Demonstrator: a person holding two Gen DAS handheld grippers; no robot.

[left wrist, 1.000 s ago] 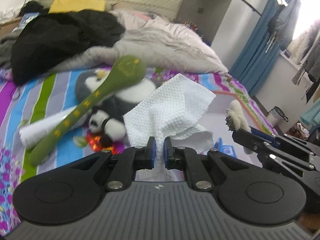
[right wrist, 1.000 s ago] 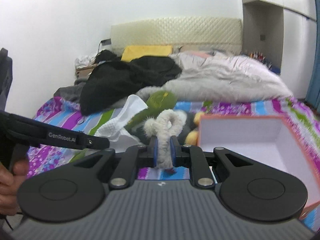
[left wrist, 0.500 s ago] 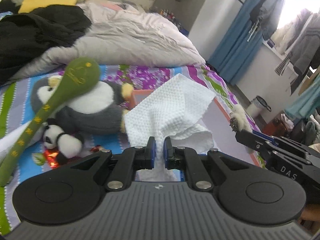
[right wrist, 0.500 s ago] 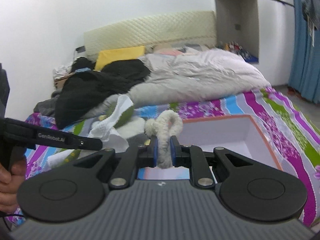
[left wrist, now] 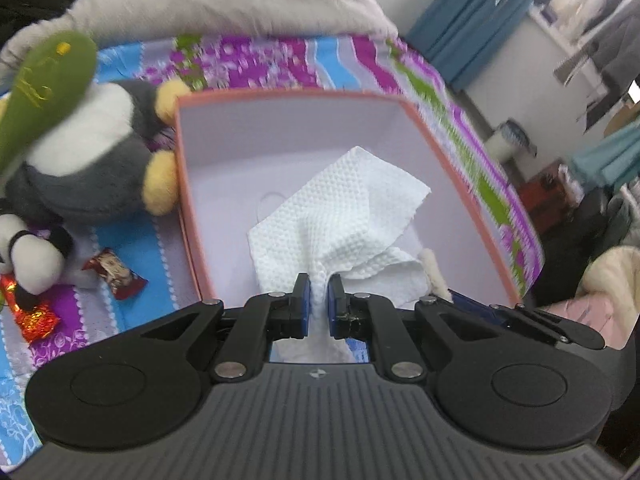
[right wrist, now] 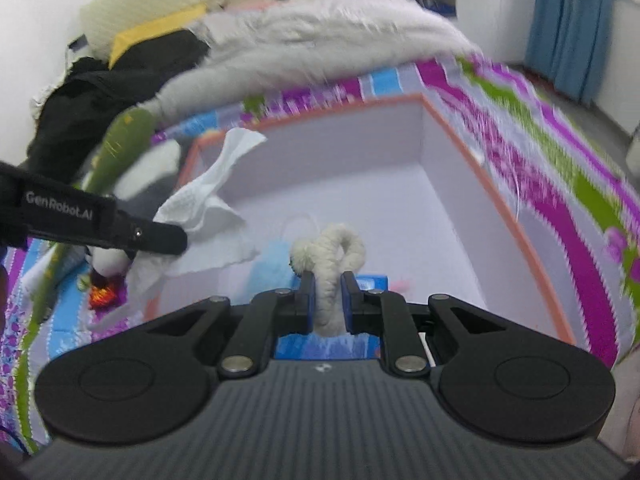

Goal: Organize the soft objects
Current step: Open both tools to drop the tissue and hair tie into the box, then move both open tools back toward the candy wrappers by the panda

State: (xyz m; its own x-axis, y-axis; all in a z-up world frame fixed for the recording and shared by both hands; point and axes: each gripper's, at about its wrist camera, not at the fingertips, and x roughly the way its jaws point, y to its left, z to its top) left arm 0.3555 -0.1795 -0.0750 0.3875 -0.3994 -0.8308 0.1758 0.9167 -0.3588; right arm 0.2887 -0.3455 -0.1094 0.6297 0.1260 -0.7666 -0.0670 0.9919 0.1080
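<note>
My left gripper (left wrist: 318, 294) is shut on a white textured cloth (left wrist: 344, 216), which hangs over the inside of an orange-rimmed box (left wrist: 188, 184) with a pale lilac lining. My right gripper (right wrist: 327, 290) is shut on a fluffy cream loop (right wrist: 334, 250), held above the same orange-rimmed box (right wrist: 492, 196). In the right wrist view the left gripper's black finger (right wrist: 120, 228) reaches in from the left, with the white cloth (right wrist: 208, 196) over the box's left wall. A blue and pale item lies on the box floor under the cream loop.
A grey and white plush penguin (left wrist: 84, 160), a green plush spoon (left wrist: 40, 84), a small panda plush (left wrist: 32, 252) and red foil wrappers (left wrist: 116, 276) lie left of the box on the striped bedspread (right wrist: 568, 184). A grey duvet (right wrist: 320, 36) and black clothes (right wrist: 104, 76) lie behind.
Both grippers have swung rightwards and down, from facing the plush toys to hanging over the open box. Each still holds its item, the cloth and the cream loop.
</note>
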